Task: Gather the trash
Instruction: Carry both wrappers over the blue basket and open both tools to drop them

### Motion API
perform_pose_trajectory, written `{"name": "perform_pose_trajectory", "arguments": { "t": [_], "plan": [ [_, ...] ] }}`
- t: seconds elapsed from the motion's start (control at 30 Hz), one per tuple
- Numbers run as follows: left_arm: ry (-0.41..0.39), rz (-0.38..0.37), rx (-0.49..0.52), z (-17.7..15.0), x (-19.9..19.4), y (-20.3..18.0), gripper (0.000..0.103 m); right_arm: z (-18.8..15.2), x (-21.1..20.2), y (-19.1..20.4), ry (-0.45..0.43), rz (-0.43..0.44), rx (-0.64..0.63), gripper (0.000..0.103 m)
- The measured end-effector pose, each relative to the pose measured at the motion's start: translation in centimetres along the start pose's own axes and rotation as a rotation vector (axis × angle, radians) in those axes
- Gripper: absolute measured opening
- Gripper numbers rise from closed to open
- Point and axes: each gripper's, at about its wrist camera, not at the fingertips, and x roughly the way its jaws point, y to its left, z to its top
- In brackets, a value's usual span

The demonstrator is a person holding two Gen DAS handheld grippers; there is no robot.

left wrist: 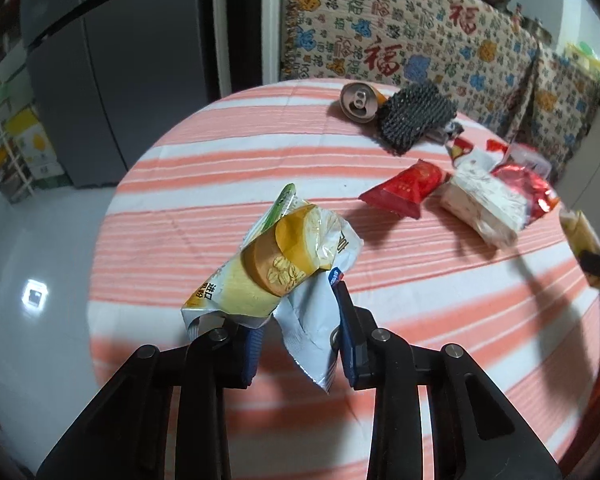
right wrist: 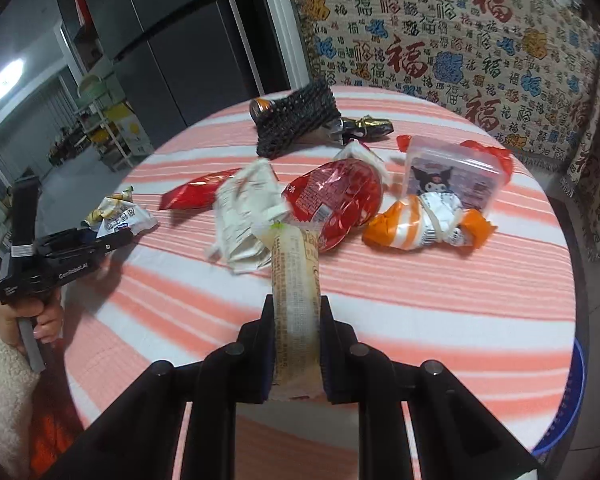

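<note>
My left gripper (left wrist: pixel 300 320) is shut on a crumpled yellow and silver snack wrapper (left wrist: pixel 276 264), held above the striped round table (left wrist: pixel 220 168); the gripper also shows in the right wrist view (right wrist: pixel 112 236). My right gripper (right wrist: pixel 298 320) is shut on a long beige wrapper (right wrist: pixel 296 304) above the table's near part. On the table lie a red packet (right wrist: pixel 196 194), a crumpled white wrapper (right wrist: pixel 244 220), a red foil bag (right wrist: pixel 336 200), an orange and white wrapper (right wrist: pixel 424 224), a drink can (left wrist: pixel 358 102) and a black mesh piece (right wrist: pixel 296 120).
A clear box with a cartoon figure (right wrist: pixel 452 176) and a dark gold-tied wrapper (right wrist: pixel 368 126) sit at the table's back right. A patterned cloth-covered sofa (right wrist: pixel 460 40) stands behind. A grey fridge (left wrist: pixel 112 80) stands left. A blue bin rim (right wrist: pixel 572 400) shows at the right.
</note>
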Motion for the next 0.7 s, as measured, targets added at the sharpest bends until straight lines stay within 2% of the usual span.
{"name": "perform_pose_trajectory", "arguments": {
  "t": [0.13,0.3,0.57,0.7],
  "plan": [
    [-0.017,-0.02,-0.006,-1.2,-2.1,-1.5,0.031,-1.6,-2.4,-0.4,-0.043,0.006,0.012,0.018],
    [-0.046,-0.089,0.034,-2.3,-4.3,-6.3,0.031,-3.2,-4.4,-2.2,-0.085,-0.031,0.047,0.018],
    [-0.057,-0.23,0.113,-0.8,-5.4,-16.6,0.031,-4.4,-8.1,-7.1,-0.129,-0.084,0.125,0.018],
    [-0.049,-0.296,0.174,0.6,-5.2,-22.6,0.031,-4.7,-10.8,-11.8,-0.15,-0.158,0.178,0.018]
  ]
}}
